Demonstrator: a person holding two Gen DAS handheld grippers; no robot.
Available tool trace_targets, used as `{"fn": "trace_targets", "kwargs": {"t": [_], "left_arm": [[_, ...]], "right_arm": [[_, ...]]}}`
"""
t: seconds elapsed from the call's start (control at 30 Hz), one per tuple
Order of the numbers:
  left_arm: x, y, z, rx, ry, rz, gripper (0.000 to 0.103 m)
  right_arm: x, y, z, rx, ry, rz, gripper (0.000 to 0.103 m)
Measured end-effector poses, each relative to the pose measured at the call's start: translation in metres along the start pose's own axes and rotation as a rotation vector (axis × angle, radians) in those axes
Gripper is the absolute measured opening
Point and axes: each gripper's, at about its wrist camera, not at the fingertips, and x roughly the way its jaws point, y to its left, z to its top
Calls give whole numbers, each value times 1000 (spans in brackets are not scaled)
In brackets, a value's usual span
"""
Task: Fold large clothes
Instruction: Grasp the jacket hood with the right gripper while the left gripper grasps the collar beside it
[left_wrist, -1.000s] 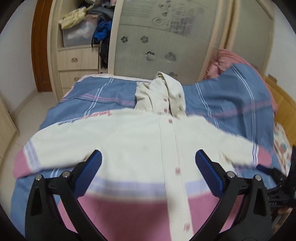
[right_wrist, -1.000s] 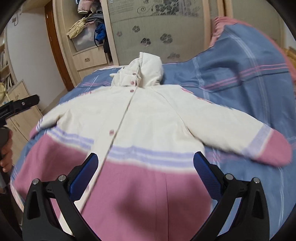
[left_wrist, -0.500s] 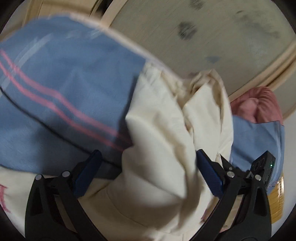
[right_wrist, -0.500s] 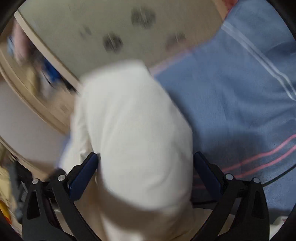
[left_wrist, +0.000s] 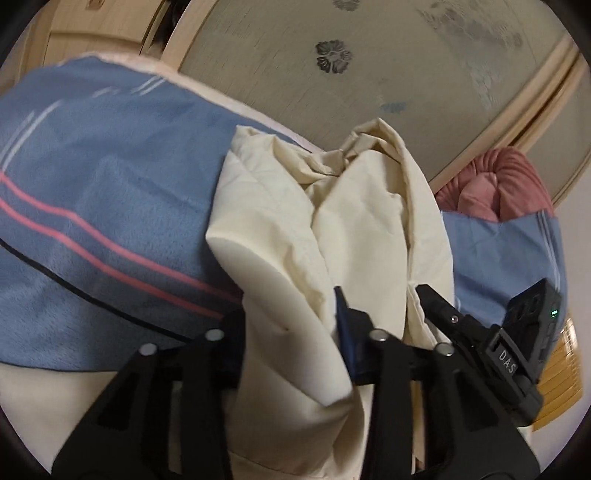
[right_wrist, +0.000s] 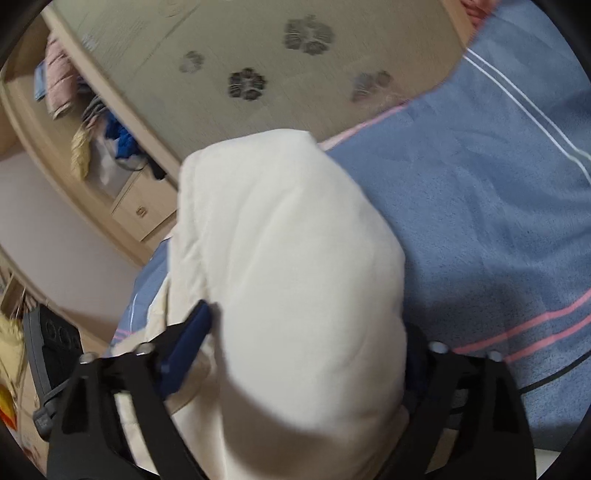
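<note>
On the blue striped blanket (left_wrist: 103, 206) the cream coat's hood (left_wrist: 332, 206) is bunched up, with the left gripper (left_wrist: 291, 314) narrowed onto one fold and the right gripper (right_wrist: 306, 339) clamped around its padded bulk, so folding looks barely begun.

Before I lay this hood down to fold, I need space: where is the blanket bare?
Left wrist view: bare blue blanket left of the cream hood. Right wrist view: bare blanket right of the hood, across the pink stripes. Crowded: both grippers, left and right, are full of hood.
</note>
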Motion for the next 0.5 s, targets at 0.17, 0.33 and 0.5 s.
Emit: {"fn": "trace_targets", "kwargs": {"t": [0.17,0.33,0.5], "left_arm": [[-30,-16,-4,88,-96,-8,22],[-67,-48,-18,213,-159,58,19],[-108,-66,-50,245,-247,125,18]], "right_arm": [[-13,23,2,-146,-26,-60,35],[-41,27,2,-128,-55,-52,24],[-79,63,-16,-254,-93,-144,23]]}}
